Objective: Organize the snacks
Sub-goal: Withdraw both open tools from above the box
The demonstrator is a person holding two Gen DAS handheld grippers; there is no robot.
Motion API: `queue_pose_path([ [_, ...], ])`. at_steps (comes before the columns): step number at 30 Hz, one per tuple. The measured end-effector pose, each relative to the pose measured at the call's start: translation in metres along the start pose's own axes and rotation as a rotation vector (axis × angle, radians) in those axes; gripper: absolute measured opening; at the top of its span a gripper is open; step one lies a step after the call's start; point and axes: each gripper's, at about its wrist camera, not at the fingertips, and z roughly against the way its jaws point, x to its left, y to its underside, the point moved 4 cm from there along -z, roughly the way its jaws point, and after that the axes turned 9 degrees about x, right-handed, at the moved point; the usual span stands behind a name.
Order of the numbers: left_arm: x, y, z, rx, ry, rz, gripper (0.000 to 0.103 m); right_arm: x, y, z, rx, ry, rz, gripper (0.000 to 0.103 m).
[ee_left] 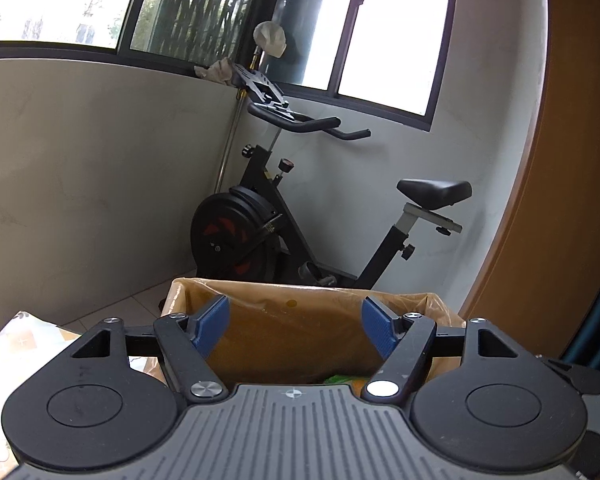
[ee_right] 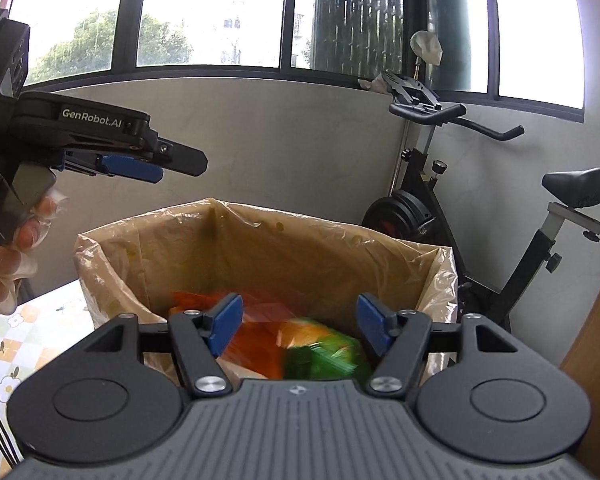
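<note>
A cardboard box lined with a clear plastic bag (ee_right: 148,252) stands in front of both grippers; its rim also shows in the left wrist view (ee_left: 300,286). Inside lie orange snack packets (ee_right: 256,340) and a blurred green snack packet (ee_right: 324,356). My right gripper (ee_right: 300,326) is open and empty above the box opening. My left gripper (ee_left: 296,326) is open and empty at the box's near side; it also shows in the right wrist view (ee_right: 148,168), held by a gloved hand to the upper left of the box. A bit of green packet (ee_left: 340,379) shows in the left wrist view.
A black exercise bike (ee_left: 260,216) stands behind the box against the grey wall, also seen in the right wrist view (ee_right: 460,208). A floral tablecloth (ee_right: 28,332) covers the table at left. A wooden panel (ee_left: 560,160) stands at right. Windows run above.
</note>
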Motion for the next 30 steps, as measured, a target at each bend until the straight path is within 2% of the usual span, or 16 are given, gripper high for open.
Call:
queue_pose_path([
  [16,0.025,0.039,0.053,0.011,-0.029,-0.026,0.075,0.015,0.015,0.036,-0.047,0.04,-0.052,0.067],
  [25,0.032,0.089,0.077,0.065,-0.045,-0.024,0.075,0.044,0.036,0.064,-0.091,0.012,-0.058,0.067],
  [30,0.034,0.121,0.082,0.104,-0.046,-0.001,0.075,0.058,0.056,0.07,-0.07,0.003,-0.078,0.067],
])
